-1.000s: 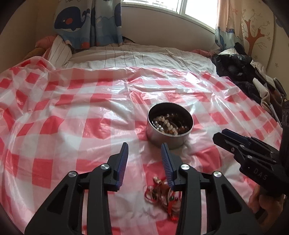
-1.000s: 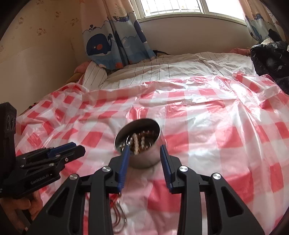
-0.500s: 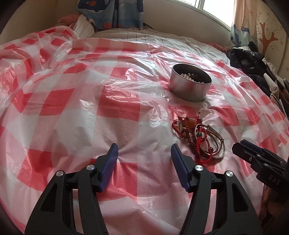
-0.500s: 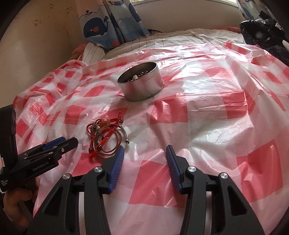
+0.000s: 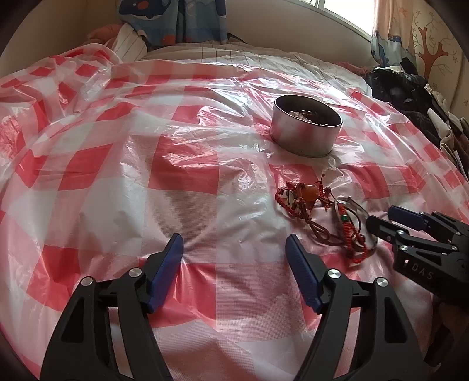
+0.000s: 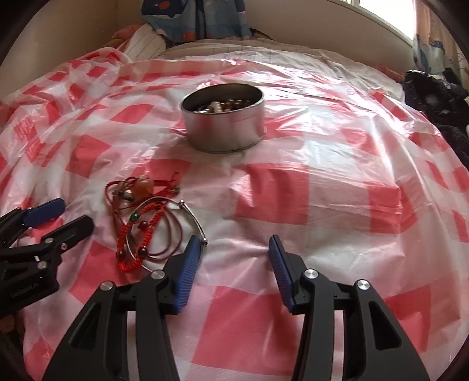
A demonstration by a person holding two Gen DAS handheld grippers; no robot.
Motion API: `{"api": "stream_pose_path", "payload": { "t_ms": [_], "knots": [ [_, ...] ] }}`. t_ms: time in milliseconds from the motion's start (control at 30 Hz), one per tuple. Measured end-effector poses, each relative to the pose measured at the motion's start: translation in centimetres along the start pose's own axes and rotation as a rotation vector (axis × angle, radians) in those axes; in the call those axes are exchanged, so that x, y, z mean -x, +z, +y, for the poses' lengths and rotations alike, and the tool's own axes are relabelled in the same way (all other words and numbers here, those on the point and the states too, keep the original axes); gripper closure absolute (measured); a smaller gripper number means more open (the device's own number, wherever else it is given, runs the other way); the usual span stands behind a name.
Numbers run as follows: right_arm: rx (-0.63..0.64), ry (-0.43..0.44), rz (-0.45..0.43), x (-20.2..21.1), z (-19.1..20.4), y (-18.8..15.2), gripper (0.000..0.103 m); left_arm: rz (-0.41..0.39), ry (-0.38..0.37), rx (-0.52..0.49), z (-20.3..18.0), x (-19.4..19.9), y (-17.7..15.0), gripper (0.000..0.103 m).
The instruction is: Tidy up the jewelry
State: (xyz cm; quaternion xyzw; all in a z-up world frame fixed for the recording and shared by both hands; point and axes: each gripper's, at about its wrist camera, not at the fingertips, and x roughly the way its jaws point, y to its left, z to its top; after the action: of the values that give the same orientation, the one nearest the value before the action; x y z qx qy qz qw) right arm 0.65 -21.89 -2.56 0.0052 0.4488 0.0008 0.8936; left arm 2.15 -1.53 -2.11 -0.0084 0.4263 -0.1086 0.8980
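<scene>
Two hand-held grippers: both over the bed, tips low on the sheet, nothing between the fingers of either
Left hand-held gripper [image 5: 234,249]: released, jaws wide apart and just been opening; blue pads over bare sheet, tips seem to dent the plastic; jewelry off to its right
Right hand-held gripper [image 6: 234,249]: released, jaws apart, nothing between them; its left blue finger [image 6: 187,263] just beside or touching the bangle's end, cannot tell which
Jewelry pile [image 6: 143,222]: loose tangle on the sheet, near side of the tin, between the two grippers; red braided cord bracelets with a green bead, an amber-coloured bead, thin silver bangle [image 6: 190,217] looped through them
Tin [image 6: 222,117]: round, metal, open, upright; beads inside, pearl-like and brown; apart from the pile
Plastic sheet [image 5: 181,175]: red and white check, crinkled, spread over the bed
Bedding [image 5: 234,54]: striped, beyond the sheet
Curtain [image 5: 176,17]: blue cartoon print, at the far wall
Dark clothes [image 5: 410,93]: heaped at the right edge
</scene>
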Motion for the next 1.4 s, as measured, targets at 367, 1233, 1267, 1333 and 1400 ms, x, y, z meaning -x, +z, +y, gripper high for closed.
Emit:
{"api": "stream_pose_path", "payload": {
  "t_ms": [367,1233,1267,1333,1400],
  "knots": [
    [0.01,0.021,0.017,0.5,-0.7,-0.7,0.057,-0.002,-0.002,-0.003,0.0,0.1,0.0,0.032],
    [-0.233,0.856,-0.296,9.8,-4.7,-1.5,0.102,-0.051,-0.052,0.004,0.0,1.4,0.1,0.031],
    [-0.236,0.827,-0.285,9.7,-4.9,-1.4,0.102,-0.053,-0.051,0.004,0.1,1.5,0.1,0.031],
    [-0.235,0.679,-0.221,8.9,-5.1,-1.3,0.102,-0.059,-0.056,0.002,0.1,1.8,0.0,0.031],
    [-0.215,0.544,-0.151,7.8,-5.0,-1.4,0.102,-0.055,-0.063,-0.009,-0.1,2.2,-0.2,0.031]
  ]
}}
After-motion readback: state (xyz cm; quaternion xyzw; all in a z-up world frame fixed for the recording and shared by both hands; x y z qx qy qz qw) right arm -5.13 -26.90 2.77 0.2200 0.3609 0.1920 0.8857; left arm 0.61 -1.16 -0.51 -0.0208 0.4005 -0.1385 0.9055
